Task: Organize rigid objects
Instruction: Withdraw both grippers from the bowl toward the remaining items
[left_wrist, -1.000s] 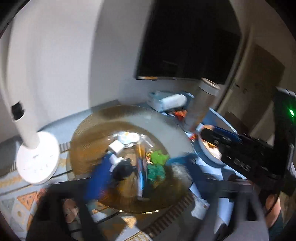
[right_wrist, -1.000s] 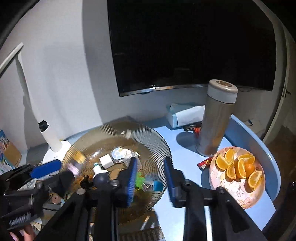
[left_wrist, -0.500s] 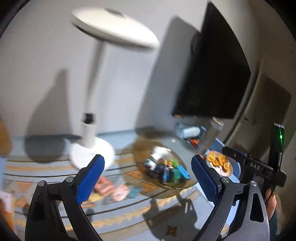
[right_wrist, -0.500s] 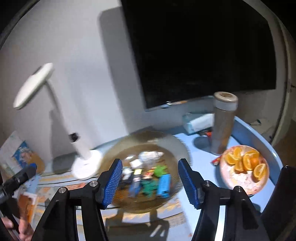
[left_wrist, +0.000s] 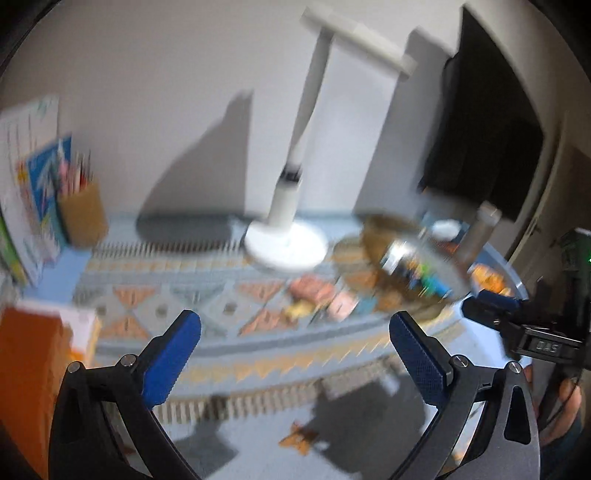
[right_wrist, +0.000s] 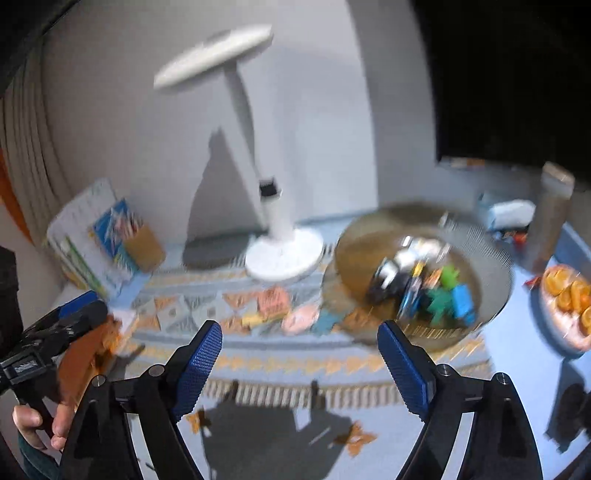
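Observation:
An amber ribbed glass bowl (right_wrist: 495, 258) holds several small items: green figures (right_wrist: 443, 295), a blue block (right_wrist: 463, 301) and white and black pieces. In the left wrist view the bowl (left_wrist: 376, 229) is blurred at the right. A few pink and orange small items (right_wrist: 273, 301) lie on the patterned mat (right_wrist: 295, 365) left of the bowl. My right gripper (right_wrist: 299, 332) hangs over the mat short of the bowl, its jaws opening with nothing between them. My left gripper (left_wrist: 294, 325) is also over the mat, jaws opening wide and empty.
A white desk lamp (right_wrist: 282, 254) stands behind the mat. At the left are a pencil cup (left_wrist: 83, 214), upright books and an orange box (left_wrist: 29, 369). At the right stand a thermos (right_wrist: 550, 218), a tissue box (right_wrist: 506, 212) and a plate of orange slices (right_wrist: 569, 299).
Both grippers have drawn back from over the bowl and swung left, so the bowl now sits farther off at the right. The right jaws have spread from a narrow gap to wide.

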